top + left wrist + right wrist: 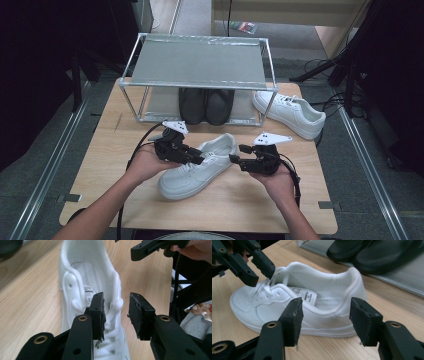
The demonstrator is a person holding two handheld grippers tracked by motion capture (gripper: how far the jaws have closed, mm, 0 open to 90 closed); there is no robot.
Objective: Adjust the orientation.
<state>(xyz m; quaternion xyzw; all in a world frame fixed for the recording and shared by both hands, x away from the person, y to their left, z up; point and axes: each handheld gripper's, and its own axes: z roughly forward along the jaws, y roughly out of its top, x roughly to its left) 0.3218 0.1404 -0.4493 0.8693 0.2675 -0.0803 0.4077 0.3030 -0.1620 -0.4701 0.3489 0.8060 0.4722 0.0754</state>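
A white sneaker (200, 167) lies on its sole on the wooden table (107, 150), toe toward the near left. My left gripper (198, 159) hovers over its laces; in the left gripper view its jaws (116, 315) stand apart above the tongue and laces of the sneaker (85, 272), with nothing pinched. My right gripper (238, 154) sits at the shoe's heel side, open. In the right gripper view its jaws (325, 320) stand wide apart in front of the sneaker's side wall (324, 307), apart from it, and the left gripper (259, 267) hangs over the laces.
A second white sneaker (292, 114) lies at the table's far right. A metal shelf rack (200, 62) stands at the back, with a pair of black shoes (206, 106) on its lower level. The table's near edge is close to the person's forearms.
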